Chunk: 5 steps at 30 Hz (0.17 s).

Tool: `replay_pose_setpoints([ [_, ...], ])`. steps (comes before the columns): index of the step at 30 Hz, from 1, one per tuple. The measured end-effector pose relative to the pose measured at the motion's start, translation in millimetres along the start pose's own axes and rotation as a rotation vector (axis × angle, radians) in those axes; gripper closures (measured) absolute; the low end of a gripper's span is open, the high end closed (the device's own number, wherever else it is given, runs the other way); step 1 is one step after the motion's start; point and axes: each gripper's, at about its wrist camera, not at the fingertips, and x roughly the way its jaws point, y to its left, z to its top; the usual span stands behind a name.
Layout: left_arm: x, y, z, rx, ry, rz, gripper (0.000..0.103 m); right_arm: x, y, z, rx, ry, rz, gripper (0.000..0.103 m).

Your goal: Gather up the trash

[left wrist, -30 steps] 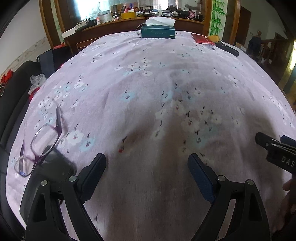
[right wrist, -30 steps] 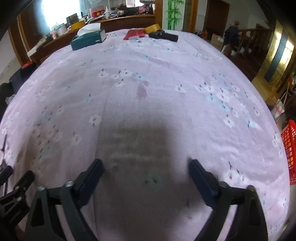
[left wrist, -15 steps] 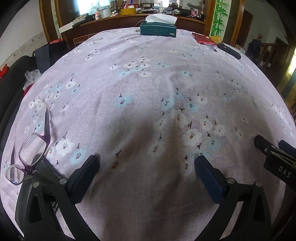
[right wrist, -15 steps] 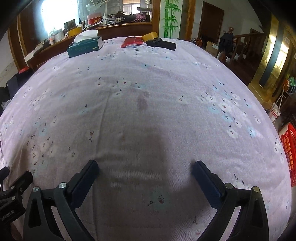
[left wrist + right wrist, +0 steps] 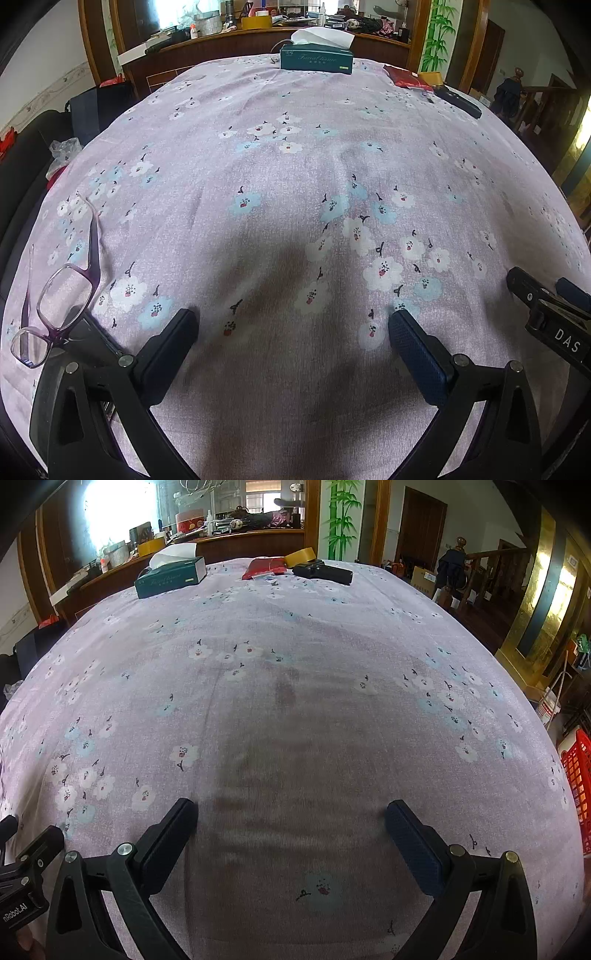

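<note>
Right gripper (image 5: 291, 825) and left gripper (image 5: 291, 334), both spread wide and empty, face the red packet (image 5: 264, 568) far across the tablecloth (image 5: 332, 709); right looks nearer.

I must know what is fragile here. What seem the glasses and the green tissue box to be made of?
Glasses: likely glossy plastic frame, translucent purple, with clear lenses; glass or plastic, I cannot tell. Tissue box: probably printed cardboard, dark green with sharp folded edges, white tissue sticking out.
</note>
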Motion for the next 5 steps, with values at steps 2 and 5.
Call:
replay_pose_setpoints([
  [2,0.0,-0.2,0.0,0.000,0.000,0.000,0.000,0.0,0.1,0.2,0.000,0.000,0.000,0.000],
  [5,0.1,-0.2,0.2,0.000,0.000,0.000,0.000,0.1,0.0,0.2,0.000,0.000,0.000,0.000],
])
